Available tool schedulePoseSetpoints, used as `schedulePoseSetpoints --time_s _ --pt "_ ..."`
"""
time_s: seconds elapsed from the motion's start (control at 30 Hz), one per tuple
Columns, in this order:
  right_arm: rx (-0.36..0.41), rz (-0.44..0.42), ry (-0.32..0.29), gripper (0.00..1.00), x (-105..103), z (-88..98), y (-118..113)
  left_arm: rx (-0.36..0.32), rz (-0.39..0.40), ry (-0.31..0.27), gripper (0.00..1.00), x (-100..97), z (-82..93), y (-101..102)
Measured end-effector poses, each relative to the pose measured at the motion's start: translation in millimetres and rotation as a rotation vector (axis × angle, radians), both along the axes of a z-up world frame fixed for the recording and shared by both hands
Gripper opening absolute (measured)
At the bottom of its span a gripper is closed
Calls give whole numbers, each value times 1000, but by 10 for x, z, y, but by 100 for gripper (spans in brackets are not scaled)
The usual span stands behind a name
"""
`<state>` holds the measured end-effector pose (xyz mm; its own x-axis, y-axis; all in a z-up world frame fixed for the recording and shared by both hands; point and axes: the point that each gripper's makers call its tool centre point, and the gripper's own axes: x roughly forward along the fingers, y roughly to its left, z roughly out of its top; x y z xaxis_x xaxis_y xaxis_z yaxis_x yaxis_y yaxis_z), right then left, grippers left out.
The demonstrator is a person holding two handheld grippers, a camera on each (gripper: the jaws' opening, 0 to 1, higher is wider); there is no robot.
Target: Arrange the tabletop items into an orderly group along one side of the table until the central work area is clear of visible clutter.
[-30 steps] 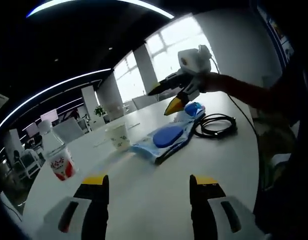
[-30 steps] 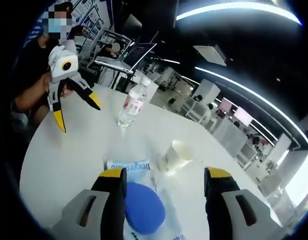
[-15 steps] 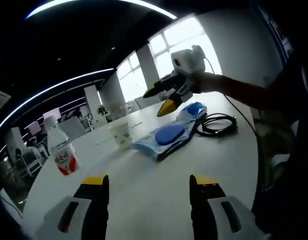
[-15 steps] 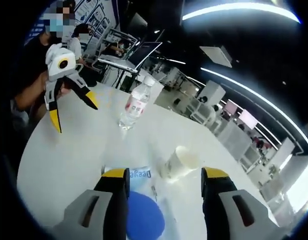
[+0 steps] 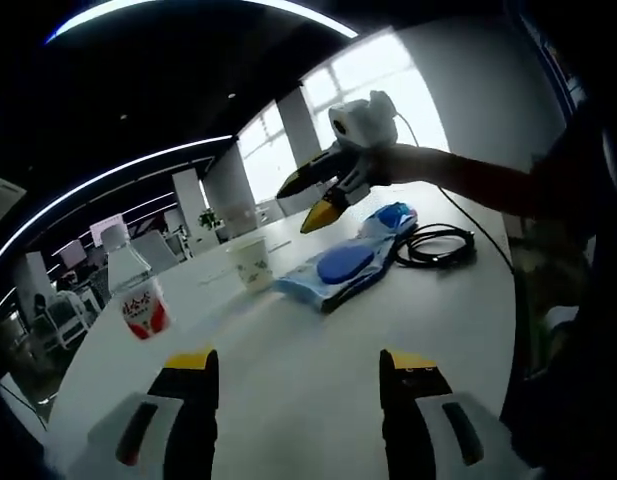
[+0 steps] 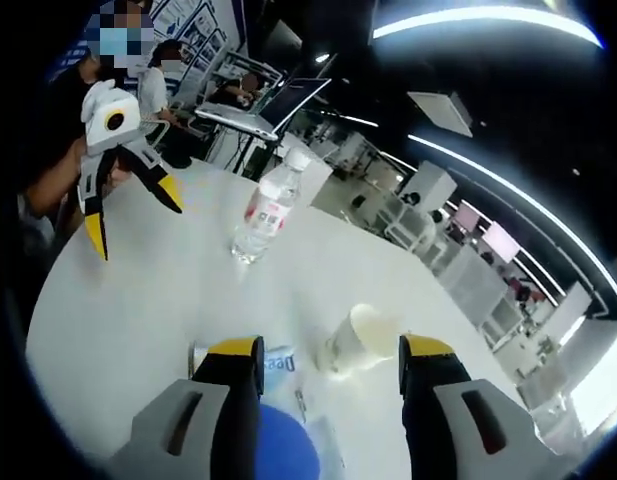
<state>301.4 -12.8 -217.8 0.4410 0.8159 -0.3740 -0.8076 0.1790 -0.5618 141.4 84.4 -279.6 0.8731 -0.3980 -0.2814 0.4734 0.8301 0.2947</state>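
A white round table [image 5: 288,340] holds a clear water bottle [image 5: 138,300] with a red label, a paper cup [image 5: 254,265] and a blue wipes pack [image 5: 343,268] with a blue oval lid. My left gripper [image 5: 300,362] stands open low over the near table, holding nothing. My right gripper [image 5: 300,205], held by a hand, hovers open above the pack's far end, close to the cup. In the right gripper view, my right gripper [image 6: 331,350] is open with the cup [image 6: 358,335] just beyond its jaws. The pack [image 6: 283,440] lies below, the bottle [image 6: 266,215] farther off, and the left gripper [image 6: 128,215] open at the left.
A black coiled cable [image 5: 435,247] and a second blue packet [image 5: 393,215] lie past the pack near the table's right edge. A laptop [image 6: 258,110] stands on a desk behind the table, with people seated nearby. Office chairs and desks surround the table.
The right gripper has moved along the pack toward the cup, so the pack has dropped lower in its view. The left gripper has stayed open and low.
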Motion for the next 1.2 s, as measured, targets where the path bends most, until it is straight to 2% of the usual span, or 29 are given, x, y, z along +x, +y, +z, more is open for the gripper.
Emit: schedulePoseSetpoints --time_s 0.13,0.3,0.53,1.2 --pt "-18 -2 -3 51 27 -26 47 -2 2 -1 64 -21 10 10" --pt "-48 -26 -33 43 110 -69 86 -10 7 -7 64 -55 23 42" --pt "-53 -27 -40 39 216 -94 219 -12 18 -1 64 -104 -17 86" --pt "-71 -52 -7 28 419 -205 461 -3 38 12 64 -210 -61 208"
